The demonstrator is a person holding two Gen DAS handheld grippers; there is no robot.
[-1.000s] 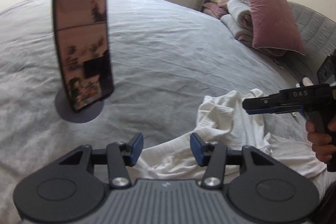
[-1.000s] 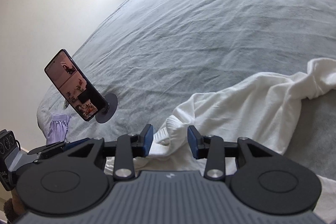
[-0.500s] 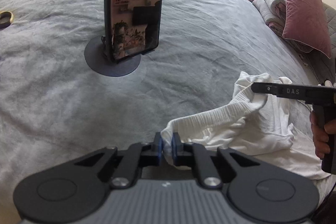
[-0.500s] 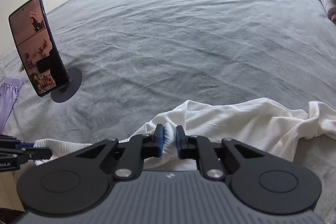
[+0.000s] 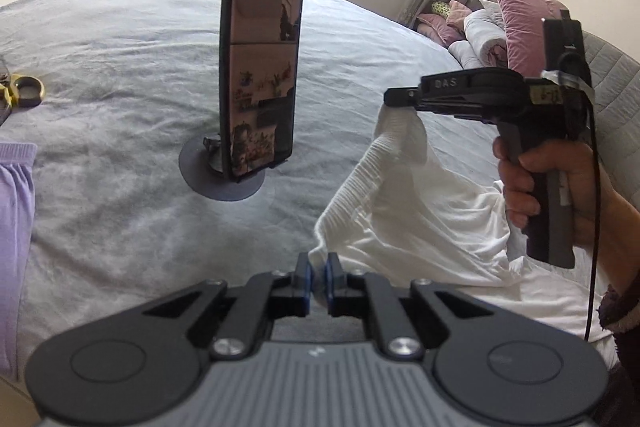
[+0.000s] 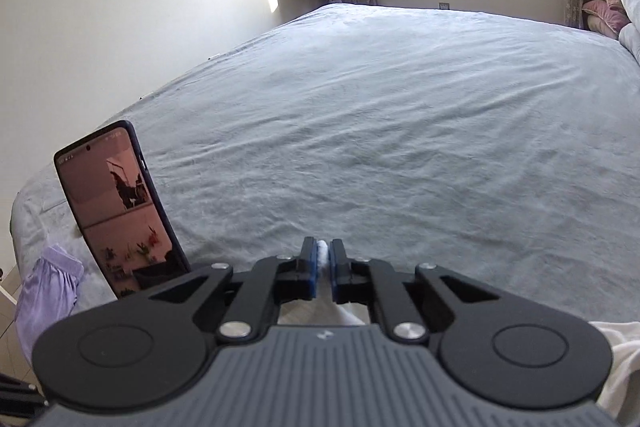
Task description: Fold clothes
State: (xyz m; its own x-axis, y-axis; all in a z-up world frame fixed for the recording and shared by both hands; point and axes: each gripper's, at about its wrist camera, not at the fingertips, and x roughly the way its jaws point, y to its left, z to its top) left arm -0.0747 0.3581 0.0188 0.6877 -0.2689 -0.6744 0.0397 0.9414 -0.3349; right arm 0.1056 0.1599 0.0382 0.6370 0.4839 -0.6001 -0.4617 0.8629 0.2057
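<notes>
Both tools are pinched tight on the ribbed hem of the white garment [image 5: 404,227]: left tool [image 5: 317,281] at the near corner, right tool [image 5: 394,98] holding the other end up off the grey bed [image 5: 120,75]. I'd pull the hem taut and lay it flat on the open bed, clear of the phone on its stand [image 5: 260,67]. Most of the garment hangs out of view, so its sleeves are anyone's guess.

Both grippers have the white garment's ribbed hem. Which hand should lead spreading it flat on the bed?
Right, probably. The right gripper holds its end of the white garment lifted over open bed. The left gripper sits low, with the phone on its stand close ahead.
</notes>
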